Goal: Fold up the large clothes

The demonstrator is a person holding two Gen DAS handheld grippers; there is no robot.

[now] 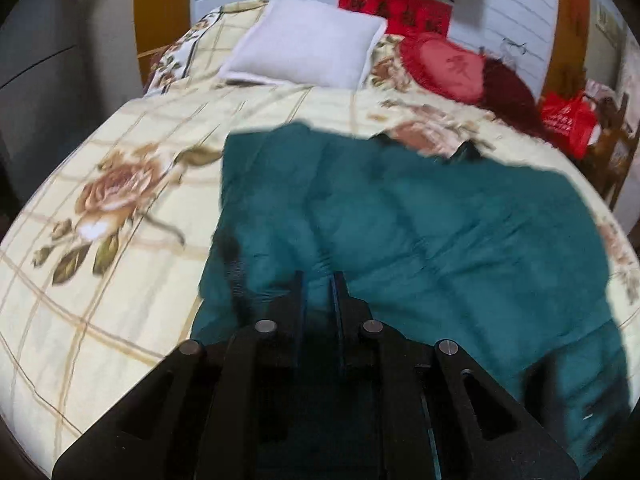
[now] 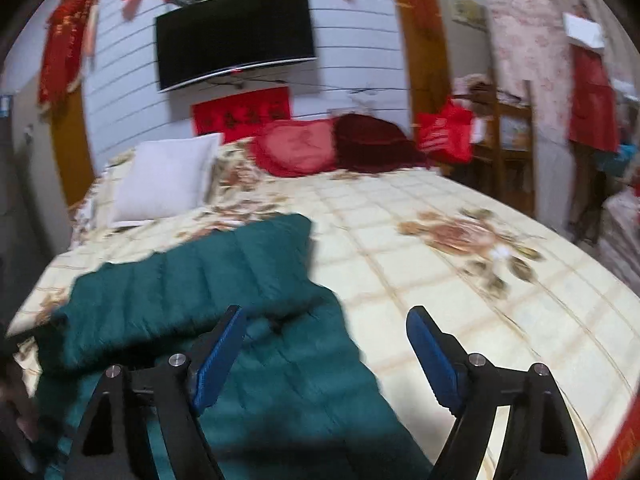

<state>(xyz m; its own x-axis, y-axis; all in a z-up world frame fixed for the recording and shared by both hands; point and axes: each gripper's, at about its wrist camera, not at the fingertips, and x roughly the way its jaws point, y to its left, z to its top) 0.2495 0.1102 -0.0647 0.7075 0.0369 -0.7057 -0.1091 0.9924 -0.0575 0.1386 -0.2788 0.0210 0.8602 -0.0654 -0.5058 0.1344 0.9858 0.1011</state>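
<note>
A large teal quilted garment (image 1: 440, 220) lies spread on the flowered bedspread (image 1: 100, 280), with one part folded over itself. My left gripper (image 1: 318, 278) is low over its near part, shut, with a pinch of teal fabric caught between the close-set fingers. In the right wrist view the garment (image 2: 192, 272) lies left and below. My right gripper (image 2: 326, 316) hangs above its right edge and the bedspread (image 2: 480, 320). Its jaws are open, and nothing is between the blue pads (image 2: 432, 356).
A white pillow (image 1: 308, 44) and a red heart cushion (image 1: 448, 64) lie at the head of the bed. A television (image 2: 236, 36) hangs on the wall behind. A wooden rack (image 2: 504, 148) with a red bag (image 2: 444, 132) stands off the bed's right side.
</note>
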